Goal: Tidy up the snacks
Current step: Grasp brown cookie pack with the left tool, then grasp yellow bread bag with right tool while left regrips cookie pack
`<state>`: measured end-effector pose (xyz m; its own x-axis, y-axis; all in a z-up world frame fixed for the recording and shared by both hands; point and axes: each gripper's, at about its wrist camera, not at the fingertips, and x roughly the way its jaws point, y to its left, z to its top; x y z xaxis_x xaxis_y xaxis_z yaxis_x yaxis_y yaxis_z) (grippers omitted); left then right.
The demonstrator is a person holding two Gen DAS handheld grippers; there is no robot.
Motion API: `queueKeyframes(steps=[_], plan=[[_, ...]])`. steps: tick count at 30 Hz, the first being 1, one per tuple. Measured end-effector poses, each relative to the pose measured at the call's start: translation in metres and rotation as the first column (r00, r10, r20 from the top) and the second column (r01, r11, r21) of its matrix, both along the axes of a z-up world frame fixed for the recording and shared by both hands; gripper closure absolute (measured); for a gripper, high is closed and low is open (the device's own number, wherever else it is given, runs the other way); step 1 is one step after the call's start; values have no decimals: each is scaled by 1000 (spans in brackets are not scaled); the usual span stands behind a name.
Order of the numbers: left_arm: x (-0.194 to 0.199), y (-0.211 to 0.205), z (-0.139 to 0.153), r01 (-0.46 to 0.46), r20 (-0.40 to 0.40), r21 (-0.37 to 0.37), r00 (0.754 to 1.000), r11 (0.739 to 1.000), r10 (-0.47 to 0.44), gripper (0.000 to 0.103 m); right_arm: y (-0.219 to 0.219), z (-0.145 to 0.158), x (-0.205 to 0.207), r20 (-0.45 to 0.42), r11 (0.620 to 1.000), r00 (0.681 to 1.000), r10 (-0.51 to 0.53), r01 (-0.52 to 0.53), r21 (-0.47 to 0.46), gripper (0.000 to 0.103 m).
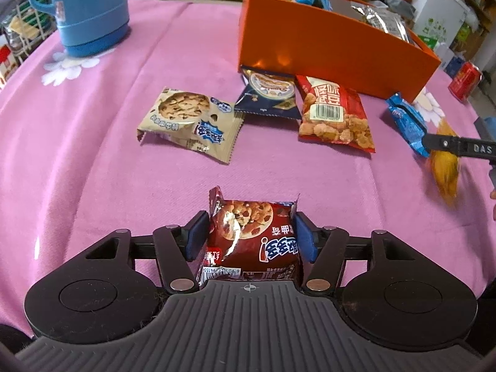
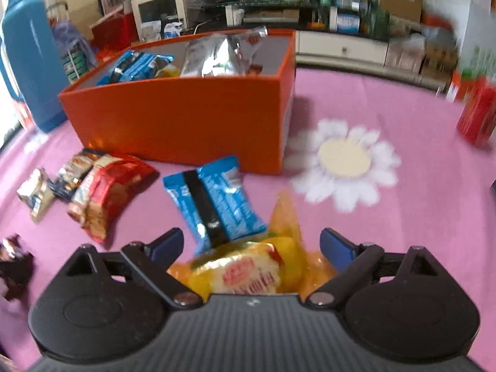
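Beside the orange box (image 1: 325,40), three snack packets (image 1: 336,114) lie loose.

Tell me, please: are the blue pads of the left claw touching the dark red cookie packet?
Touching. The left wrist view shows both pads of the left claw pressed against the sides of the dark red cookie packet, whose wrapper is crumpled between them.

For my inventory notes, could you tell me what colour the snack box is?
The box is orange outside, with a grey lining; the right wrist view shows it best.
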<state>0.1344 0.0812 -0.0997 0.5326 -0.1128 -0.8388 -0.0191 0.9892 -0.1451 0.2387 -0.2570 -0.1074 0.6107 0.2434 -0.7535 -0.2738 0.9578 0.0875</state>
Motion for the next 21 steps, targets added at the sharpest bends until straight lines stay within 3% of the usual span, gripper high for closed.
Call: queueKeyframes(steps=[9,13,15,17,21], plan=[[-2,3,0,-3,-4,-13,1000,1000,3,67,8,7,-54,18,995,999,-30,29,93,10],[-3,4,0,-8,0,-22,1000,1000,8,65,-3,29,-82,90,984,980,-176,172,51,10],[-3,3,1,-8,2,-22,1000,1000,8,64,-10,34,-94,21,965,972,-234,230,125,10],[-3,4,1,-7,2,-28,1000,1000,7,64,-9,29,-96,-80,954,976,-202,215,210,10],[-5,6,3,-9,6,-38,1000,999,9,62,6,12,-71,-155,956,972,-179,209,206,10]])
